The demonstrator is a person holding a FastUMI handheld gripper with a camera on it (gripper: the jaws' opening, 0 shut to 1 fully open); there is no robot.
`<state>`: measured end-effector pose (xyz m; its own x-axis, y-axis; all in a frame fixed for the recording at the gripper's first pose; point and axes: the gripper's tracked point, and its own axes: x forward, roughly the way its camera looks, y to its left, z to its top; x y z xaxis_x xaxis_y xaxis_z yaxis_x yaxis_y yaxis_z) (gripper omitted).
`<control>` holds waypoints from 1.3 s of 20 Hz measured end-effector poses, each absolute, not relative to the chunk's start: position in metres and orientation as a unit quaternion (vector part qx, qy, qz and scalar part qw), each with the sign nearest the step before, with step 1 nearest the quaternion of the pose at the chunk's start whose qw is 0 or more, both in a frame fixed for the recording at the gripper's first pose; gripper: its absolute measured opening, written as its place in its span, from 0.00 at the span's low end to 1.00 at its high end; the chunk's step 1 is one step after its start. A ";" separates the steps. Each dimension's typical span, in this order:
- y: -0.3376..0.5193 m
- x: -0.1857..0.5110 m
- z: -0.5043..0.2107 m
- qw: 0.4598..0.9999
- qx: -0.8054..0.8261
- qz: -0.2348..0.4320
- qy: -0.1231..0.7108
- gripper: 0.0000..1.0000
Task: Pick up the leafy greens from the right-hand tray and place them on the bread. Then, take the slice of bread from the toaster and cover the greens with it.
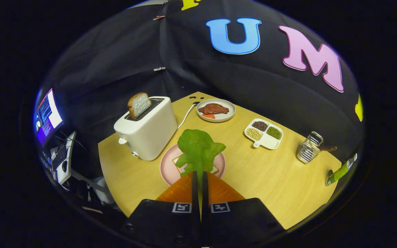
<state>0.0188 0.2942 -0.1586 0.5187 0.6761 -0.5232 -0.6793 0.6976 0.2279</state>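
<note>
My gripper [198, 174] is clamped on the leafy greens [198, 150], stem between both fingers, leaf running toward 12 o'clock. The bread [179, 164] on the pink plate [167, 168] lies directly beneath, just ahead; judged: lowering suffices. Toaster [148, 132] at 11 o'clock.

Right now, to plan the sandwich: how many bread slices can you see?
2. One slice stands in the toaster. The other lies on the pink plate, mostly hidden under the greens the gripper holds shut above it.
</note>
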 end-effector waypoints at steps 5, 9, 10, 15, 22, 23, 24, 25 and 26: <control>0.338 0.028 -0.175 0.858 -0.019 0.403 0.319 0.05; 0.356 0.043 -0.201 0.853 -0.042 0.395 0.339 0.08; 0.360 0.044 -0.209 0.851 -0.046 0.392 0.347 0.12; 0.364 0.044 -0.210 0.858 -0.059 0.382 0.340 0.90; 0.360 0.033 -0.147 0.884 -0.030 0.367 0.289 0.88; 0.361 0.032 -0.132 0.889 -0.023 0.366 0.276 0.88; 0.363 0.032 -0.116 0.894 -0.020 0.363 0.262 0.88; 0.366 0.031 -0.101 0.898 -0.018 0.363 0.250 0.88; 0.372 0.030 -0.086 0.901 -0.015 0.362 0.238 0.88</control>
